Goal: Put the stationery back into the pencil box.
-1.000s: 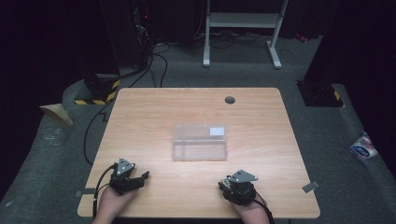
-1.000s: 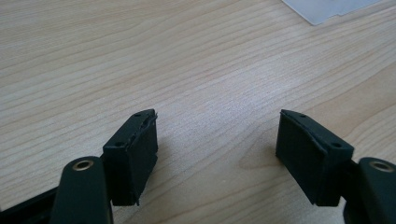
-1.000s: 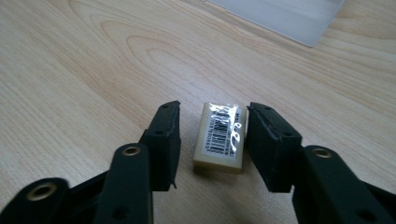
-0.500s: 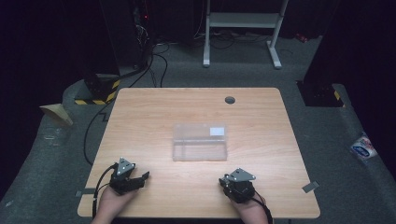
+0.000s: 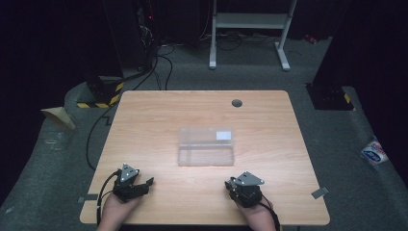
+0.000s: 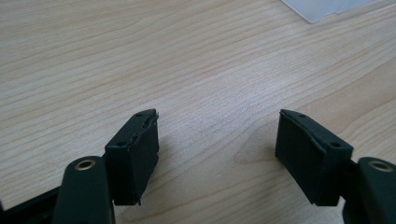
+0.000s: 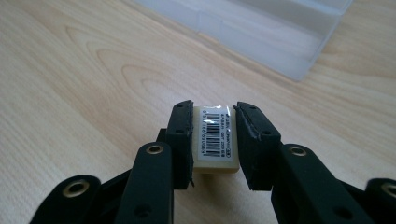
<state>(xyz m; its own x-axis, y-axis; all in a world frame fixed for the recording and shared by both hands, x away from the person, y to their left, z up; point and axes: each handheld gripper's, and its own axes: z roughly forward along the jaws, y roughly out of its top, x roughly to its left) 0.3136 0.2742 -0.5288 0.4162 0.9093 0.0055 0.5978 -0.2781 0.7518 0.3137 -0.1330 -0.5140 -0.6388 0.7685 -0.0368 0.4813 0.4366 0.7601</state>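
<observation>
A clear plastic box [image 5: 206,146] with a white label lies at the middle of the wooden table [image 5: 159,115]. Its near corner [image 7: 261,32] lies beyond the jaws in the right gripper view. My right gripper [image 7: 215,133] is shut on a small cream block [image 7: 215,140] with a barcode sticker, low over the tabletop; its jaws have just closed on it. In the high view that gripper [image 5: 243,188] rests near the front edge, right of centre. My left gripper [image 6: 217,135] stands open over bare wood, with nothing between its jaws, at the front left [image 5: 134,185].
A round grommet hole [image 5: 236,103] sits near the table's far edge. Cables [image 5: 159,62] and a white metal stand [image 5: 250,24] are on the dark floor behind. A corner of the clear box [image 6: 327,7] shows at the top of the left gripper view.
</observation>
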